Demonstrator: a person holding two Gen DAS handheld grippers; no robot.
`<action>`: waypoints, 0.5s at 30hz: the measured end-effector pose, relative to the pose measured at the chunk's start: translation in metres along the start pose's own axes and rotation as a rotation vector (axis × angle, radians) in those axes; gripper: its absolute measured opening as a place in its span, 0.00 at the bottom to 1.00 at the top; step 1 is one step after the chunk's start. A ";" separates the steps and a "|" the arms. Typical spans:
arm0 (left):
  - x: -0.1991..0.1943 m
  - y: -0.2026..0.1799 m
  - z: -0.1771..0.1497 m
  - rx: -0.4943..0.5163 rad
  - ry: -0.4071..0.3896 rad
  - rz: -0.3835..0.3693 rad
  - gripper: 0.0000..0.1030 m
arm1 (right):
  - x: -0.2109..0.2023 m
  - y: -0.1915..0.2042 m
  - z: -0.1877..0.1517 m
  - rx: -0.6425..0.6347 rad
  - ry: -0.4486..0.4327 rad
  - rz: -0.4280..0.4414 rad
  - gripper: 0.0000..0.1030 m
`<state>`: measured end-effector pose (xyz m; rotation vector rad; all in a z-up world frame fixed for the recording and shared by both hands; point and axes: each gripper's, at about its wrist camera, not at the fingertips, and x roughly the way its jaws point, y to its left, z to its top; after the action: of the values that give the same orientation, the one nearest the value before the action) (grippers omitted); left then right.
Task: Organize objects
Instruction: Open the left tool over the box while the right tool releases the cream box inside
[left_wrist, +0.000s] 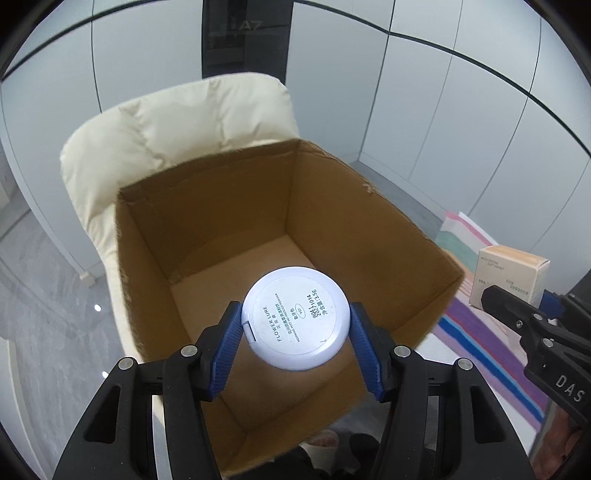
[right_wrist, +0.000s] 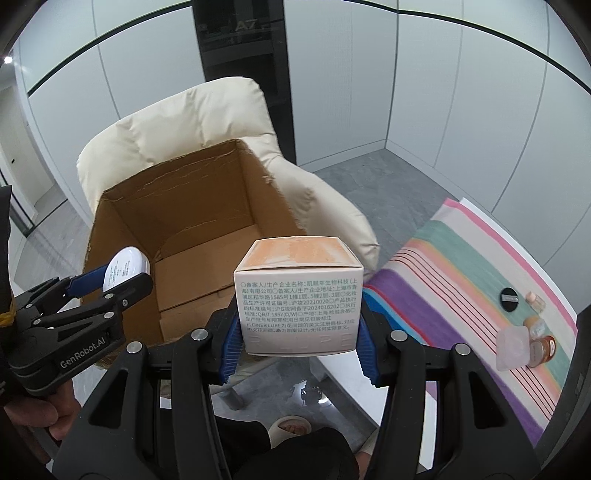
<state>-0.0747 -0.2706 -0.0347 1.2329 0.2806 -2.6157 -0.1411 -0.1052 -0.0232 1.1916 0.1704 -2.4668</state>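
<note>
A: Left gripper (left_wrist: 295, 328), blue pads clamped on the rim of a round white compact (left_wrist: 295, 317), label side up, held over the open cardboard box (left_wrist: 369, 236) on a cream armchair (left_wrist: 177, 125). Right gripper (right_wrist: 297, 325), jaws closed on a small printed carton (right_wrist: 297, 291), hanging near the box's right wall, over the chair's edge rather than the opening.

B: Best way to finish the step?

A: Probably: lower the compact well inside the walls before letting go, so no bounce or roll on its edge. Then bring the carton across, clear of the left tool, and set it flat on the bare floor of the box. Risk of the two tools bumping if both go in together.

B: Anything hard to make out?

A: Near part of the box floor hidden behind the compact and fingers. Chair seat covered by the box. On the striped cloth (right_wrist: 480, 266) to the right, a black disc (right_wrist: 509, 297), small jars (right_wrist: 541, 338) and a clear lid, all small and smeared by the lens; contents unreadable. Only a hand (right_wrist: 55, 413) and sandalled feet of the person visible.
</note>
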 end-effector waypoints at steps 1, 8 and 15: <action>0.001 0.002 -0.001 0.004 -0.003 0.014 0.57 | 0.002 0.004 0.001 -0.004 0.002 0.005 0.52; -0.010 0.030 -0.003 -0.038 -0.048 0.072 0.94 | 0.012 0.030 0.008 -0.036 0.012 0.027 0.52; -0.021 0.057 -0.005 -0.089 -0.060 0.127 1.00 | 0.019 0.053 0.012 -0.070 0.016 0.044 0.53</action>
<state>-0.0416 -0.3207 -0.0255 1.1035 0.2943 -2.4983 -0.1392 -0.1630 -0.0266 1.1733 0.2300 -2.3938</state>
